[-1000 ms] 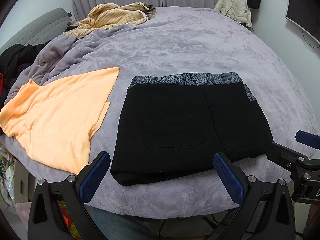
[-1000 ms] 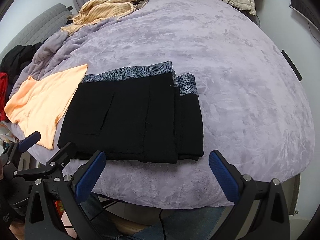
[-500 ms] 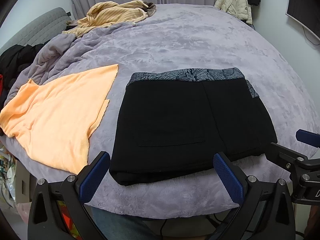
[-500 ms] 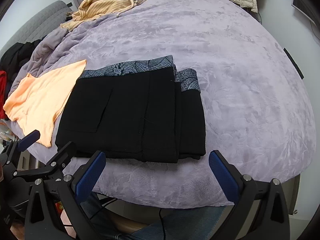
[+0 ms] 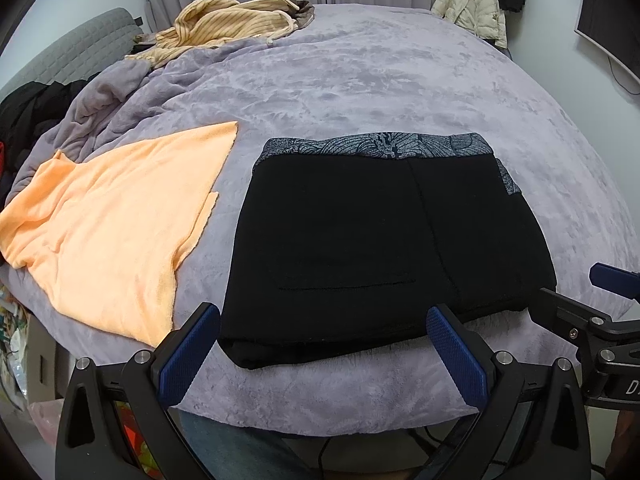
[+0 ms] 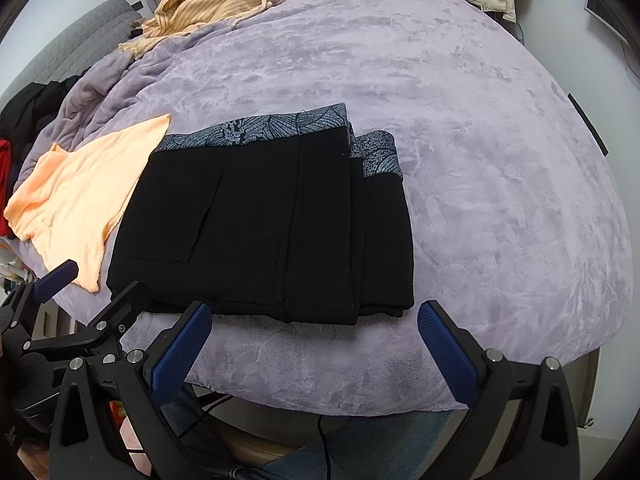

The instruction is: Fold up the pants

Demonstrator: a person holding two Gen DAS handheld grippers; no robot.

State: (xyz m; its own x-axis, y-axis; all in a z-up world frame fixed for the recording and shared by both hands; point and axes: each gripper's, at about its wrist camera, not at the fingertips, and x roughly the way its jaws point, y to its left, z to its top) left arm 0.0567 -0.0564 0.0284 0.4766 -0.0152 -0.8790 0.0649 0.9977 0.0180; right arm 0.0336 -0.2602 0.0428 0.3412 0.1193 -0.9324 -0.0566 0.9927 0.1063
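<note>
Black pants (image 5: 376,248) with a grey patterned waistband (image 5: 376,146) lie folded into a compact rectangle near the front edge of the lilac plush blanket (image 5: 380,76), waistband away from me. I note my left gripper (image 5: 320,344) held low at the bed's edge, aimed over the near hem, jaws spread wide and holding nothing. My right gripper (image 6: 316,340) is level beside it, likewise wide open and empty, facing the pants' right side; whether either pad touches cloth I cannot confirm from these distorted views. An orange garment (image 5: 116,236) lies just left of the pants, and a striped yellow top (image 5: 228,20) sits far back.
</note>
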